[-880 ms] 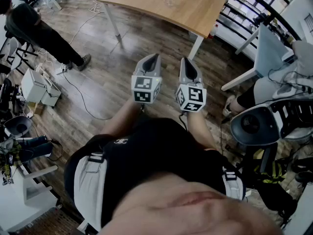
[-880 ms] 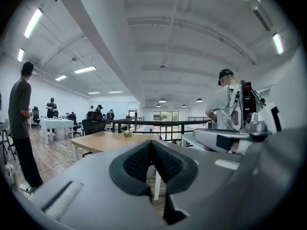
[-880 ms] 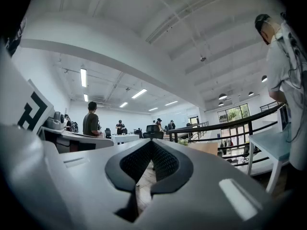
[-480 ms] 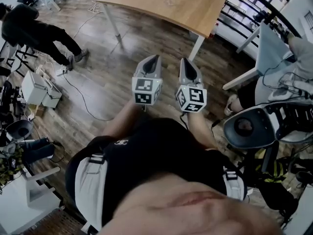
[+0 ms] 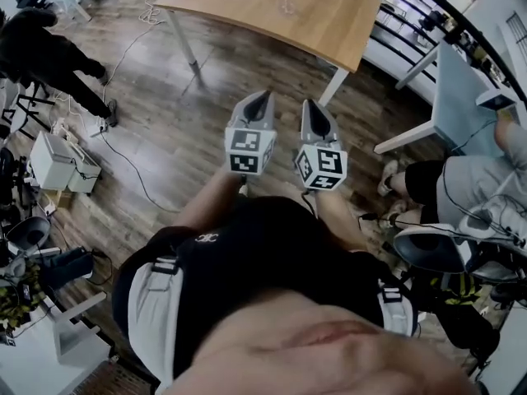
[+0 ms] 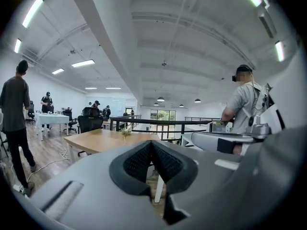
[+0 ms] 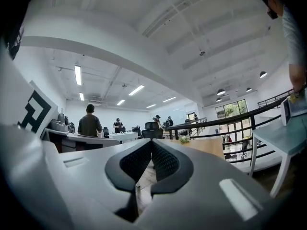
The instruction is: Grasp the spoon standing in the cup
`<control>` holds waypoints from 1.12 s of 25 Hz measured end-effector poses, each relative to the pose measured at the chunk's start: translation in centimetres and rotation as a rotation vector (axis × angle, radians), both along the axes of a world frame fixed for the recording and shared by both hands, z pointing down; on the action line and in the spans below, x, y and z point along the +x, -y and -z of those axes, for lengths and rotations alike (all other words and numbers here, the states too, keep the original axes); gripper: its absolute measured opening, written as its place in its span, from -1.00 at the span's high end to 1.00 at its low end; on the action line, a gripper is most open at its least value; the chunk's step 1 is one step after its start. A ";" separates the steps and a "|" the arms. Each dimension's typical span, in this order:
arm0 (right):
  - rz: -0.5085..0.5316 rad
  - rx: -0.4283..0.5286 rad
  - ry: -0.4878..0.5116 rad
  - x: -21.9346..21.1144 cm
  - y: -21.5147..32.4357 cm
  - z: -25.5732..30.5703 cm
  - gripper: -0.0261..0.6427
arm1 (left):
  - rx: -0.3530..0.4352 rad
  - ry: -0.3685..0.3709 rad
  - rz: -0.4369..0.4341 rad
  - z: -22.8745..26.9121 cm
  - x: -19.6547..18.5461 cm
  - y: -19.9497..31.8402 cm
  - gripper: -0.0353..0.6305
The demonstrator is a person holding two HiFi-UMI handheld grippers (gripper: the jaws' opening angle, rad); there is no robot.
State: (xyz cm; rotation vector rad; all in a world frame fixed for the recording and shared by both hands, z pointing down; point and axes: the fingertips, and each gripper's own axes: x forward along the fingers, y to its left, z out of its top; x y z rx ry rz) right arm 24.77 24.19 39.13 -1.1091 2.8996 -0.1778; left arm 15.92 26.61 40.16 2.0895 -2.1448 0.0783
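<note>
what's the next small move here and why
Probably walk toward the wooden table: the left gripper and right gripper are both shut and empty, held over the floor short of it, and what stands on it is too small to tell.

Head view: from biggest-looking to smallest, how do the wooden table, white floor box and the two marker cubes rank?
1. Wooden table, far the largest.
2. White floor box, a little bigger than either cube.
3. Left cube and right cube: alike; being nearer the camera, they look enlarged.
</note>
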 end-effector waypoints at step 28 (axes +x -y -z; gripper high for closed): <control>-0.120 0.047 -0.008 -19.3 7.5 -0.3 0.92 | 0.029 -0.010 -0.111 -1.0 -18.8 8.0 0.86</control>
